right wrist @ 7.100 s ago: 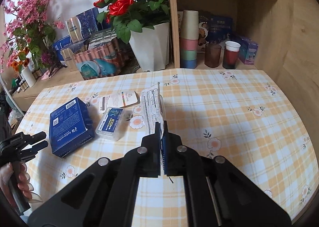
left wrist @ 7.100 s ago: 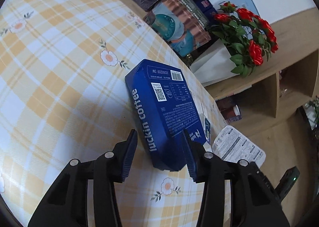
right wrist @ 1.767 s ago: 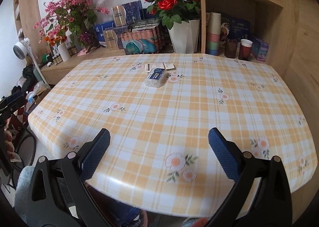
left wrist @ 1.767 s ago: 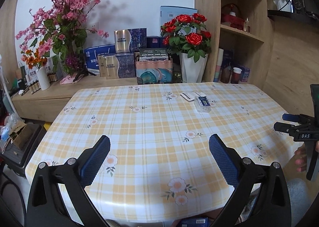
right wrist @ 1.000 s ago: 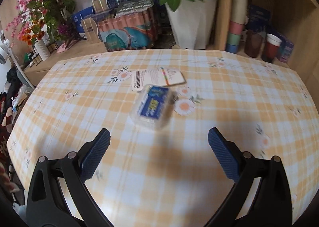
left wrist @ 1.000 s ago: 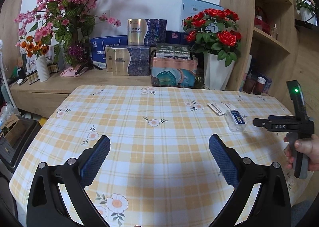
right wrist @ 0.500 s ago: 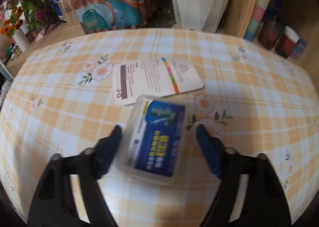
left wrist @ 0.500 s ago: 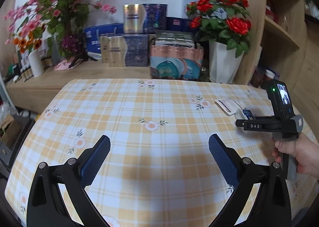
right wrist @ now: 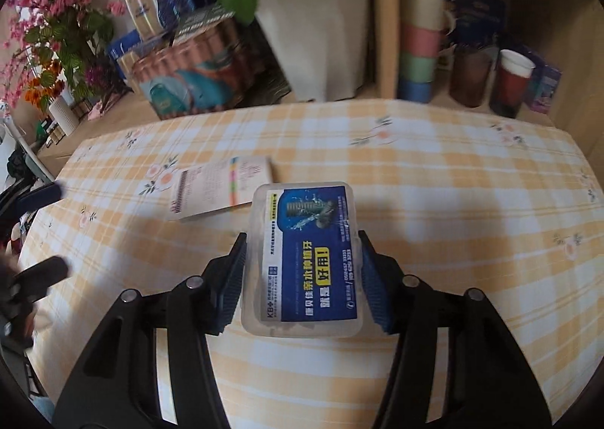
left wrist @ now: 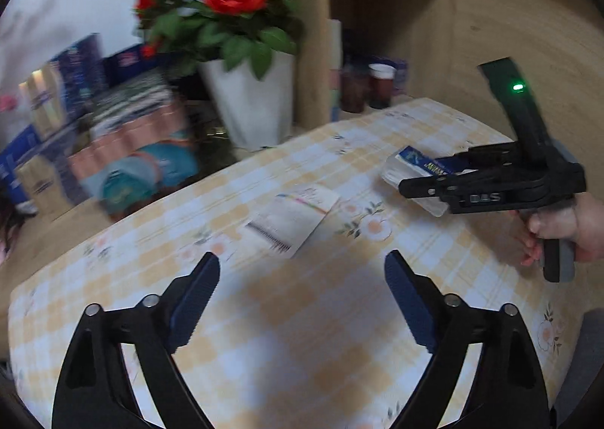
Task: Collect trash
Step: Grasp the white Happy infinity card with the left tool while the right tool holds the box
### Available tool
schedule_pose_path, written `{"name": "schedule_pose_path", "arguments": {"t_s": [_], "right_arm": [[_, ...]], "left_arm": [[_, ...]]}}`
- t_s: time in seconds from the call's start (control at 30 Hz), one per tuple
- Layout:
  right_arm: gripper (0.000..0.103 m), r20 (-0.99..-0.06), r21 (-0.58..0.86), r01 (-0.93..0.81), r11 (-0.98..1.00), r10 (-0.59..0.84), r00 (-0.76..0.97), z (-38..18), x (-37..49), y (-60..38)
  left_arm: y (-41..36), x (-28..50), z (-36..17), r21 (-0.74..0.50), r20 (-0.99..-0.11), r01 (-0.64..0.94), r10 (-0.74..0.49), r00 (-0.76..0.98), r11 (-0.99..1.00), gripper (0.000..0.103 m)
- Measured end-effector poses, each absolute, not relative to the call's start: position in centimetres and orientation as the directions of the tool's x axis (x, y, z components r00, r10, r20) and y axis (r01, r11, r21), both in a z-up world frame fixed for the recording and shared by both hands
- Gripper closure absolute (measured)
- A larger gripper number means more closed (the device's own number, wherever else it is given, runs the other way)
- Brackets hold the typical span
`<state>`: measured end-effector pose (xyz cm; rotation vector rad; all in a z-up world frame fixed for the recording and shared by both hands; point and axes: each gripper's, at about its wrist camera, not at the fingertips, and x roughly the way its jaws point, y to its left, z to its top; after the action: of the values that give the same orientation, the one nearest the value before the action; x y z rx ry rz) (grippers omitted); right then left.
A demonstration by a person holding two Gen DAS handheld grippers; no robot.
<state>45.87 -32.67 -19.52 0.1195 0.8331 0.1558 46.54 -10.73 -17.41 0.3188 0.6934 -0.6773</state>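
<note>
A clear plastic box with a blue label [right wrist: 307,259] lies on the checked tablecloth [right wrist: 453,202]. My right gripper [right wrist: 302,270] is shut on this box, one pad on each long side. The box also shows in the left wrist view [left wrist: 419,172], partly behind the right gripper [left wrist: 426,183]. A flat white paper card [right wrist: 222,187] lies just left of and behind the box; it also shows in the left wrist view [left wrist: 292,217]. My left gripper [left wrist: 300,300] is open and empty, just short of the card.
A white pot of red roses [left wrist: 249,89], boxes and a tissue pack [right wrist: 188,70] stand behind the table. A wooden shelf with stacked cups [right wrist: 419,29] and glasses [right wrist: 509,78] is at the back right.
My right gripper has closed onto the plastic box. My left gripper has swung right and moved in toward the paper card.
</note>
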Motion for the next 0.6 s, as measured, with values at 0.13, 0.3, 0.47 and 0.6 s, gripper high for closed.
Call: {"name": "schedule_pose_path", "arguments": {"t_s": [0.13, 0.3, 0.47, 0.6], "right_arm": [[0.046, -0.712, 0.195, -0.092, 0.976, 0.206, 0.671, -19.7, 45.2, -35.3], [0.046, -0.698, 0.253, -0.083, 0.964, 0.241, 0.675, -20.1, 45.4, -37.6], [0.046, -0.692, 0.283, -0.094, 0.955, 0.271, 0.669, -21.1, 45.2, -38.2], [0.046, -0.692, 0.289, -0.102, 0.952, 0.282, 0.665, -21.8, 45.0, -38.1]], "left_arm": [[-13.4, 50.4, -19.4, 0.041, -0.729, 0.707, -0.463, 0.504, 0.706, 0.011], [-15.8, 54.0, -21.8, 0.04, -0.781, 0.741, -0.441, 0.441, 0.671, 0.01], [-17.6, 56.3, -23.8, 0.085, -0.833, 0.766, -0.377, 0.406, 0.637, 0.01], [-17.9, 58.4, -24.4, 0.034, -0.843, 0.748, -0.383, 0.377, 0.662, 0.01]]}}
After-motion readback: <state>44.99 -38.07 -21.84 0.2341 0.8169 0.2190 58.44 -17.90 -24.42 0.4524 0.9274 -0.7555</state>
